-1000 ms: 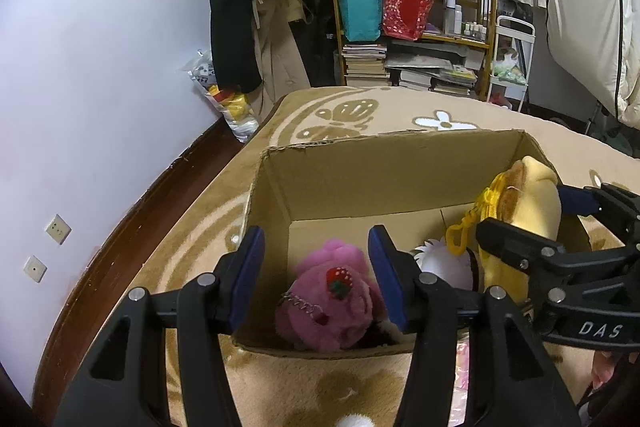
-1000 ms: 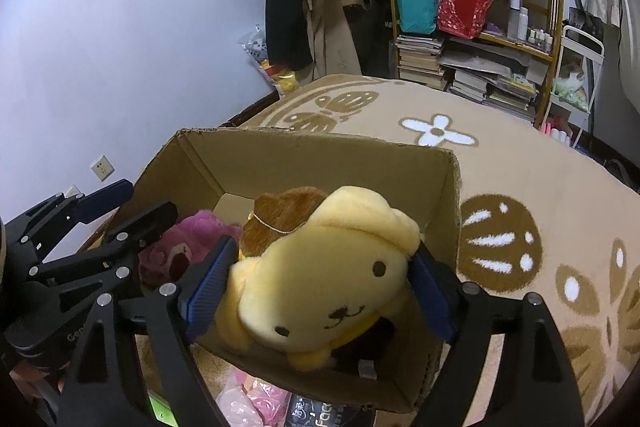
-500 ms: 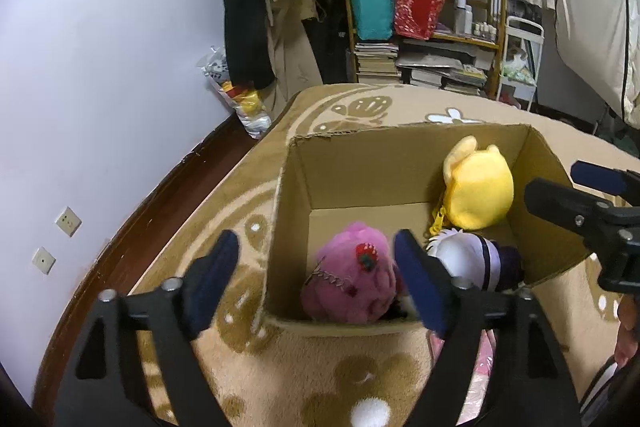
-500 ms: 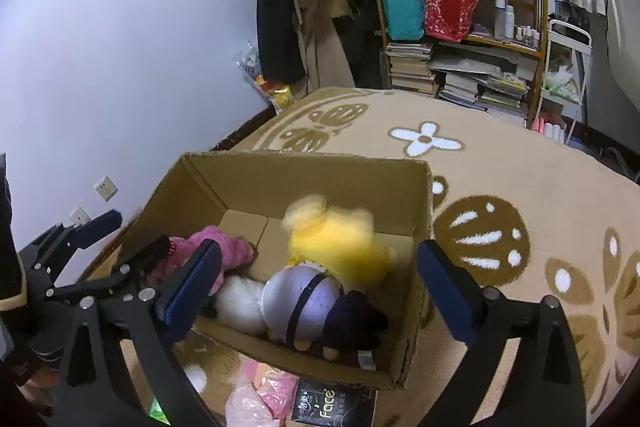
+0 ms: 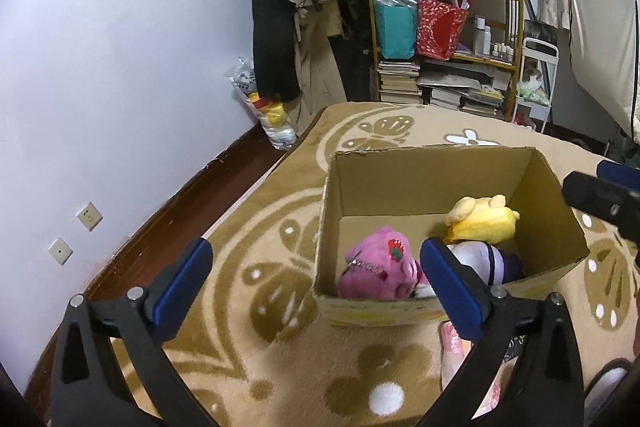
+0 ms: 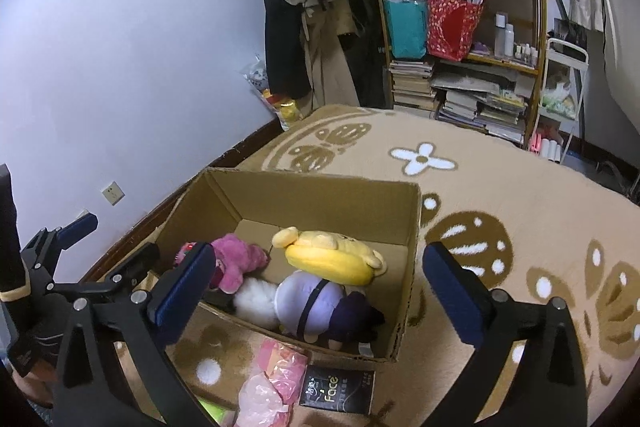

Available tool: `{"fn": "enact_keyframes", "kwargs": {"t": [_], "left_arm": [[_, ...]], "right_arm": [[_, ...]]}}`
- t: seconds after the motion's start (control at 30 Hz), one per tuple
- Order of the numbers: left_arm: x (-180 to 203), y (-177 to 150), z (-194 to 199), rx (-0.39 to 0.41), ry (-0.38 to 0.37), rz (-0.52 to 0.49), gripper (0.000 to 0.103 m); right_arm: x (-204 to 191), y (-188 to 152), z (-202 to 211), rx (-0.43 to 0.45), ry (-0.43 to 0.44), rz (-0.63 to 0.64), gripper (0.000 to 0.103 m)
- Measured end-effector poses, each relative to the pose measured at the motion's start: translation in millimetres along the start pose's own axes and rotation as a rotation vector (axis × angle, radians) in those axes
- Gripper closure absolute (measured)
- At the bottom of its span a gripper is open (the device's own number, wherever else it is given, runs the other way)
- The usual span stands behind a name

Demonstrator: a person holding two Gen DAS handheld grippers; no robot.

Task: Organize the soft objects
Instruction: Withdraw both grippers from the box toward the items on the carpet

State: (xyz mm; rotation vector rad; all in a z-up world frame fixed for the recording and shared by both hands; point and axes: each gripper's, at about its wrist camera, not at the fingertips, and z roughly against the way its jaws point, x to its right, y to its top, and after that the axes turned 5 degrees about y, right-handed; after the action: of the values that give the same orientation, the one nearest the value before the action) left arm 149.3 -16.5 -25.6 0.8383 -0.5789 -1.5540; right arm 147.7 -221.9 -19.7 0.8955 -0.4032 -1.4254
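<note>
**Left wrist and right wrist views: both claws spread above a box of soft toys**

Left wrist view looks down on an open cardboard box (image 5: 436,183) standing on a beige rug (image 5: 280,347) with brown butterfly and white flower patterns. The left claw (image 5: 316,273) has its blue pads spread wide, and its jaws are opening at this moment with nothing pinched between them. It sits above the box's near left corner.

Inside the box lie three soft toys. A pink plush (image 5: 378,273) with a small red strawberry patch and a metal chain rests against the near left wall. A yellow dog plush (image 5: 482,223) lies toward the far right, partly on top of a white and purple plush (image 5: 486,263).

Right wrist view shows the right claw (image 6: 316,285) spread just as wide and holding nothing, above the box (image 6: 320,199). The yellow dog plush (image 6: 332,259) lies on its side across the white and purple plush (image 6: 316,307), with the pink plush (image 6: 236,263) to their left.

On the rug just in front of the box sit a crumpled pink plastic bag (image 6: 272,383) and a black packet (image 6: 336,389) printed with the word "Face".

A cluttered bookshelf (image 6: 460,39) stands against the far wall.
</note>
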Motion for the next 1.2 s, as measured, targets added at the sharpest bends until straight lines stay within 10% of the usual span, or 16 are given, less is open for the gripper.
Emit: {"fn": "enact_keyframes", "kwargs": {"t": [1.2], "left_arm": [[-19.1,-53.0,109.7,-0.029,-0.058,0.051,0.000]], "right_arm": [[-46.7,-40.2,98.5,0.058,-0.015,0.002,0.000]]}}
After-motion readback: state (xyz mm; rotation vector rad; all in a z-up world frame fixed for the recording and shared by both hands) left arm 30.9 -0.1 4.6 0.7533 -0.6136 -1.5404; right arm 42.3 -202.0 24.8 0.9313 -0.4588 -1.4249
